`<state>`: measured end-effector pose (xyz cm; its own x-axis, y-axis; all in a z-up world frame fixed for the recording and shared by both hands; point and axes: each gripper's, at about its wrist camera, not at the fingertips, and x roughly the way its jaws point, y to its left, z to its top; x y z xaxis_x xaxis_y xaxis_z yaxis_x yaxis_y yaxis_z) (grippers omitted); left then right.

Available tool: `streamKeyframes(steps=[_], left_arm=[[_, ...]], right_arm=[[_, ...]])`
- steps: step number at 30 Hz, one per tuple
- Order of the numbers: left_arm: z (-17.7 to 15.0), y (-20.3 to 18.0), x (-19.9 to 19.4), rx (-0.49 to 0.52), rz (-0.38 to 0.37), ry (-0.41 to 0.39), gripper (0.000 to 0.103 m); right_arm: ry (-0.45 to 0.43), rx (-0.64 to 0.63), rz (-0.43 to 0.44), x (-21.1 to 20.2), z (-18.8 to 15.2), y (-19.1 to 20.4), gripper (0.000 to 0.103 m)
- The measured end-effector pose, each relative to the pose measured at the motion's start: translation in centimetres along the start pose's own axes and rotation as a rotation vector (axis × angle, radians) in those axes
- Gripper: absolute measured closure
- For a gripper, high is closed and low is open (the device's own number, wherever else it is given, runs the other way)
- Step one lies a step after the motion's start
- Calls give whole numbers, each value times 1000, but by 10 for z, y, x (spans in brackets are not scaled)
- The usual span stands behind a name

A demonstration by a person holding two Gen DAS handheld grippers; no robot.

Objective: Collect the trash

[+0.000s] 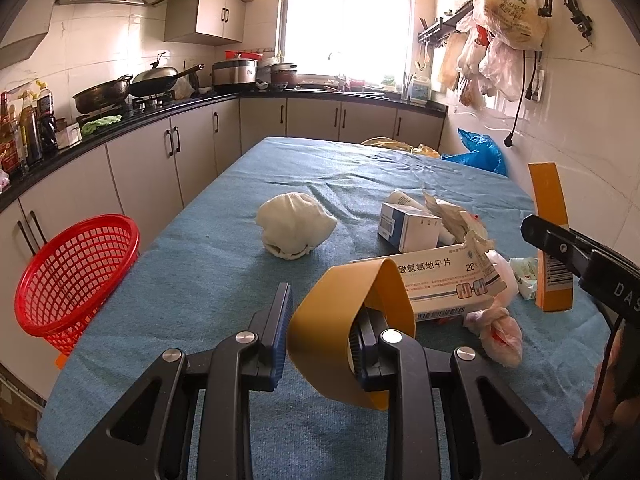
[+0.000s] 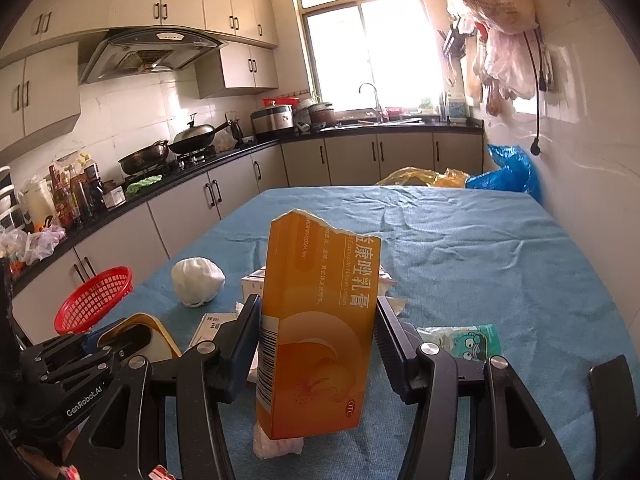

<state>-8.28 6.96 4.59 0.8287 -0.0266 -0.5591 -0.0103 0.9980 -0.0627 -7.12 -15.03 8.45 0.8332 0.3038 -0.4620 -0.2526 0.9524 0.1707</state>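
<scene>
A red basket (image 1: 76,276) sits at the left edge of the bench (image 1: 224,280), which is covered in a blue cloth. To its right, alone on the cloth, lies a crumpled white wad (image 1: 294,226).

The left tool (image 1: 320,340) is clamped on a curled yellow-brown strip (image 1: 344,320) that looks like a flattened carton: its 2 blue pads (image 1: 280,344) stand close together with 1 wall of the loop pinched between them, and the rest of the loop arches over the right finger. The strip is lifted clear of the cloth.

Just beyond this tool lies a heap of trash: a long white medicine box (image 1: 444,284) with printed characters, a smaller white and blue box (image 1: 408,226) behind it, torn paper and a knotted plastic bag (image 1: 498,330) at the near right.

The right tool (image 2: 318,340) holds an orange carton (image 2: 316,328) upright, its torn end on top. Both pads press the carton's 2 narrow sides about halfway up, so its lower end hangs below the fingers and above the cloth. To the right of this tool a green packet (image 2: 466,340) with a cartoon face lies flat on the bench.
</scene>
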Motion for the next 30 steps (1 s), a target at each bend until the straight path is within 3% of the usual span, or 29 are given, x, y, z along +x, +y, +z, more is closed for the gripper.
streamKeyframes(steps=[9, 18, 24, 30], left_arm=[[3, 8, -7, -11, 0, -9, 78], [17, 42, -30, -69, 11, -69, 78], [32, 87, -47, -151, 31, -96, 78], [39, 154, -59, -241, 120, -113, 78]], right_arm=[[22, 13, 26, -9, 0, 12, 44], [42, -23, 67, -10, 21, 43, 44], [113, -45, 165, 8, 40, 83, 44], [226, -62, 311, 42, 54, 144, 43]])
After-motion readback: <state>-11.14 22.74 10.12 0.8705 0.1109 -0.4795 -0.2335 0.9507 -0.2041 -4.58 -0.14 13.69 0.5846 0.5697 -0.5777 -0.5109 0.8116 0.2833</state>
